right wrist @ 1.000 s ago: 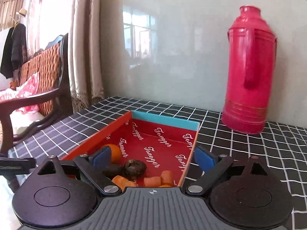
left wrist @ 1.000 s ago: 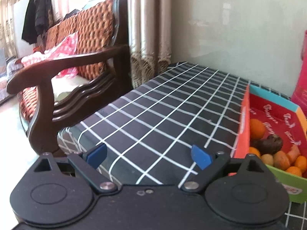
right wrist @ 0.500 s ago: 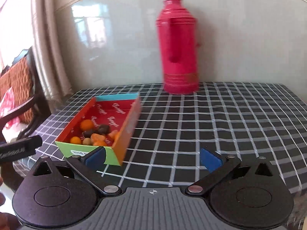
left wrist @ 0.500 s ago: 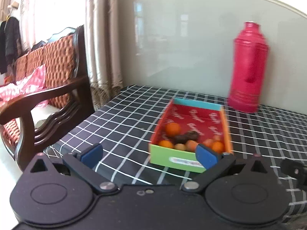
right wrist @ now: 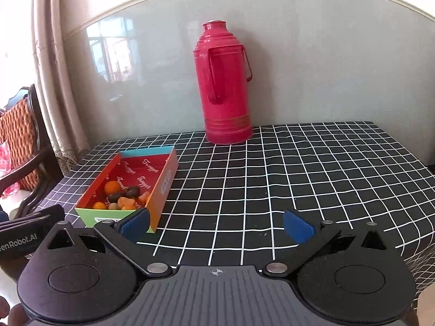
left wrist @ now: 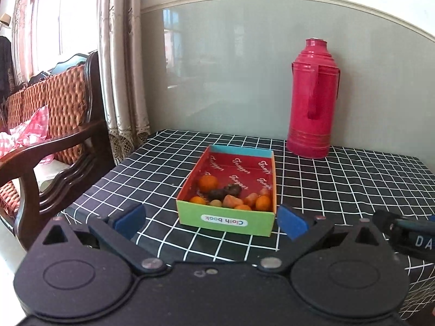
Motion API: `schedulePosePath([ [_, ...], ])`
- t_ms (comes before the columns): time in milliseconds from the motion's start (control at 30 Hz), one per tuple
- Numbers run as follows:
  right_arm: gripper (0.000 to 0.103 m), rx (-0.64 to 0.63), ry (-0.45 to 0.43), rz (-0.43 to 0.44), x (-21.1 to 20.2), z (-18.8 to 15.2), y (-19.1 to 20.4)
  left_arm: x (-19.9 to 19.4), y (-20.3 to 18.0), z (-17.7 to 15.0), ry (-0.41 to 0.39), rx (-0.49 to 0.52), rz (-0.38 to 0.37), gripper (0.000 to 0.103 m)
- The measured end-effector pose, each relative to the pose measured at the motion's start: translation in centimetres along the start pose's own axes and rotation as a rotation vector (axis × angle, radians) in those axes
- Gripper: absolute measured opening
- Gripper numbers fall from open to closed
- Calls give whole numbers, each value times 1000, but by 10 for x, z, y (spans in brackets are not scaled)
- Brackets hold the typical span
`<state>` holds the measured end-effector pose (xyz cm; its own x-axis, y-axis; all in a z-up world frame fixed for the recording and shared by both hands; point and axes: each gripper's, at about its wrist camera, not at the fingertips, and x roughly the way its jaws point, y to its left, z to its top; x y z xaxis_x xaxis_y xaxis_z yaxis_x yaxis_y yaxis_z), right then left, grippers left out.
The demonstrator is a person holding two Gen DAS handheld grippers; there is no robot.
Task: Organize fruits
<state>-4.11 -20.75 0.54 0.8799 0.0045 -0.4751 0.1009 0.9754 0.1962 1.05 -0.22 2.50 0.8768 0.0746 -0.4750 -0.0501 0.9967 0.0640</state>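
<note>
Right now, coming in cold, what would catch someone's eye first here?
The tall red thermos standing upright at the back of the checked tablecloth, against the wall. Then the colourful cardboard box towards the table's left, its fruits bunched at the near end. Both grippers, left gripper and right gripper, hang before it, jaws open and empty.

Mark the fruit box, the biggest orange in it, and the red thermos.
fruit box (left wrist: 224, 219): left wrist view, green front wall.
biggest orange (left wrist: 208, 183): left wrist view, middle of fruit.
red thermos (right wrist: 225, 103): right wrist view, mid body.
</note>
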Motion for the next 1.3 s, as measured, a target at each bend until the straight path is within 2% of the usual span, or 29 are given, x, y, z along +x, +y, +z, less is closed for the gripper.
schedulePosePath([
  [400, 103, -18, -4, -11, 4, -2, 4, 0, 1, -1, 15, -18, -20, 97],
  [1300, 103, -48, -6, -26, 7, -3, 8, 1, 3, -3, 11, -14, 1, 97],
])
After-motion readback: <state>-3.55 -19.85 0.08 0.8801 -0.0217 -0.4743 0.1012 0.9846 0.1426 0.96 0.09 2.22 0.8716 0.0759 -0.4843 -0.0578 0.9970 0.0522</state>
